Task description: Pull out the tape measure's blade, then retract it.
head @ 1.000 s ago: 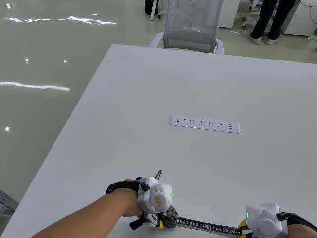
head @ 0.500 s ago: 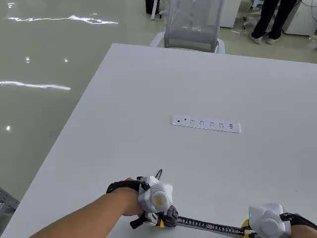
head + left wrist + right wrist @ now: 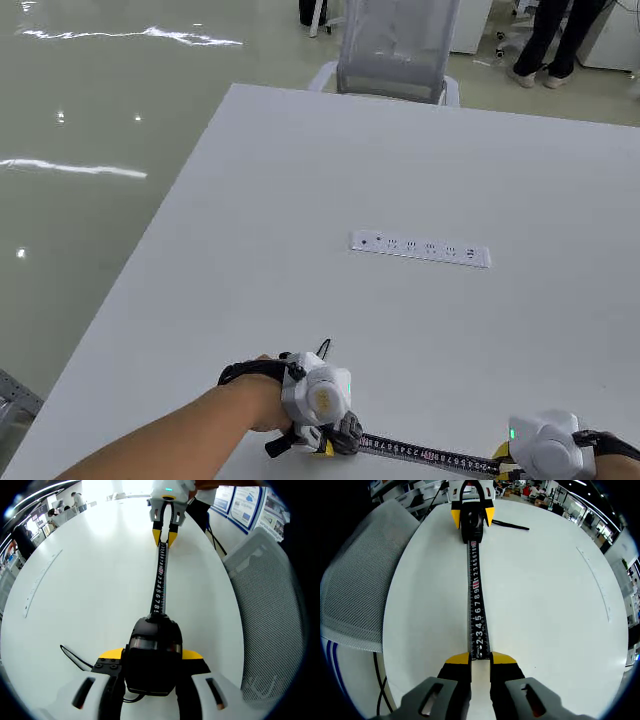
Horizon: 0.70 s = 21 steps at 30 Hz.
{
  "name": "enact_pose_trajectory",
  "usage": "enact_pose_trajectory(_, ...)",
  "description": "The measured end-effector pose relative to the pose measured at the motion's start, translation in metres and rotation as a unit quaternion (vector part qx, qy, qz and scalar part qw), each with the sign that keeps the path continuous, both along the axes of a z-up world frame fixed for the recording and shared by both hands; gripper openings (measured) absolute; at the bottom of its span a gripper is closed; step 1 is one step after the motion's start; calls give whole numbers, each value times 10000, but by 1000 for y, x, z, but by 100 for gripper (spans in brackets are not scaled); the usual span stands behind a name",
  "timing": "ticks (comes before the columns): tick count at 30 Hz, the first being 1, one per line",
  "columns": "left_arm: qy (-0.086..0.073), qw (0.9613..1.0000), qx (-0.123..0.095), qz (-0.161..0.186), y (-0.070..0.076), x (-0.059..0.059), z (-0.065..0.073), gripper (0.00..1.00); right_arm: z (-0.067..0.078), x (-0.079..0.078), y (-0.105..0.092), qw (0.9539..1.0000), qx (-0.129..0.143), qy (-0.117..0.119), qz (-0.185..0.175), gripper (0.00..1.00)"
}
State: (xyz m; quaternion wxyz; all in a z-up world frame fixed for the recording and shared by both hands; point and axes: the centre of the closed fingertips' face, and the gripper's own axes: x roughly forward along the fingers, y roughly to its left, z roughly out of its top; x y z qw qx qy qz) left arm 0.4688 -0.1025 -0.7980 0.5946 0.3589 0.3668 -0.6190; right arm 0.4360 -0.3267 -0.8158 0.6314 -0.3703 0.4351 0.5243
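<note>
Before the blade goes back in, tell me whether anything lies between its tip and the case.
Nothing visible does. The blade runs straight over bare table from the right claw to the case in the left claw. A black strap lies beside the case, off the blade's line.

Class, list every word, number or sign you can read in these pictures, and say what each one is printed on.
"2 3 4 5 6 7 8 9": black digits on the blade, seen in the right gripper view. A red mark follows, then further digits too small to read surely.
On the tape measure case: no readable label.
On the power strip: markings too small to read.
On the wall posters: text blurred, unreadable.
</note>
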Motion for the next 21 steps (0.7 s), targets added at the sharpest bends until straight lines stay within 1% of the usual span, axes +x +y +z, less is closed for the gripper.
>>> enact_pose_trajectory(18, -6, 10000, -4, 20, 0, 0, 0, 35, -1, -1, -9, 10000, -32, -4, -58, 12)
enact_pose_trajectory(21, -6, 10000, -6, 22, 0, 0, 0, 35, 1, -2, -10, 10000, -37, -5, -70, 12)
